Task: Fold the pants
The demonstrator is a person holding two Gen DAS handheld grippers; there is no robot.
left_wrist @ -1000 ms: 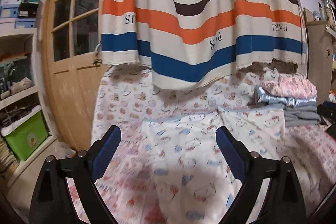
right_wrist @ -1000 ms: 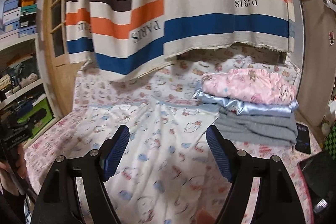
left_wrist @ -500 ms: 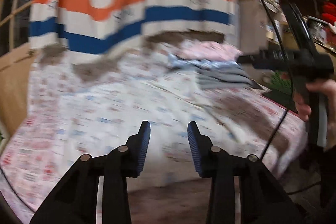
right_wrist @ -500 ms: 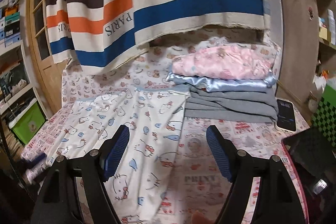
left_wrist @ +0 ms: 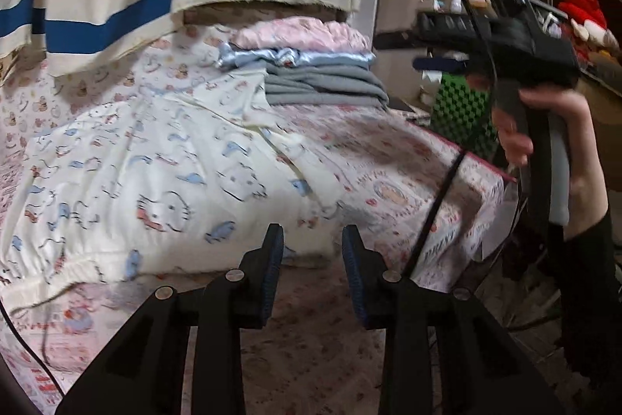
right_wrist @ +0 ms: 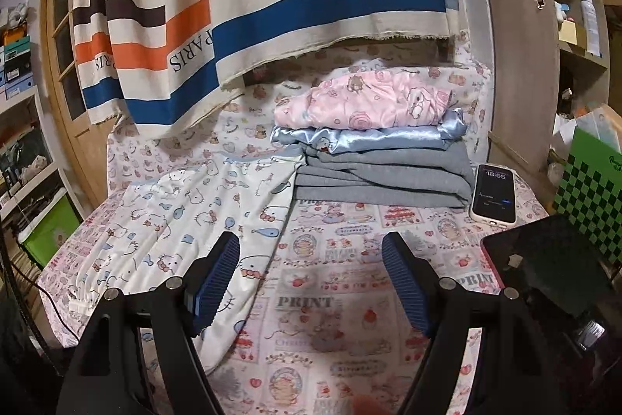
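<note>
Moved since earlier: my left gripper [left_wrist: 313, 240] swung from facing the door to looking across the bed toward my right hand [left_wrist: 544, 127], and its jaws came in from wide to narrow.
Left jaws: closing now, with a gap between the pads; nothing is between them, I see only bed sheet [left_wrist: 388, 158] there.
Right jaws: my right gripper [right_wrist: 311, 259] stands wide and released, holding nothing; its left pad is over the edge of the pants.
Where the pants are: the white cartoon-print pants [right_wrist: 186, 220] lie flat on the bed, at its left half, beside the stack of folded clothes [right_wrist: 373, 150]; one far corner touches the grey bottom of that stack.
Direction from the jaws: in the left view the near hem of the pants [left_wrist: 128, 189] lies just ahead and a little left of my left jaws.
Long axis: it runs from the near-left edge of the bed up toward the stack, I think; which end is the waistband I cannot tell surely.
Nearer hand: the left one, I judge, so it should take the near edge first.
</note>
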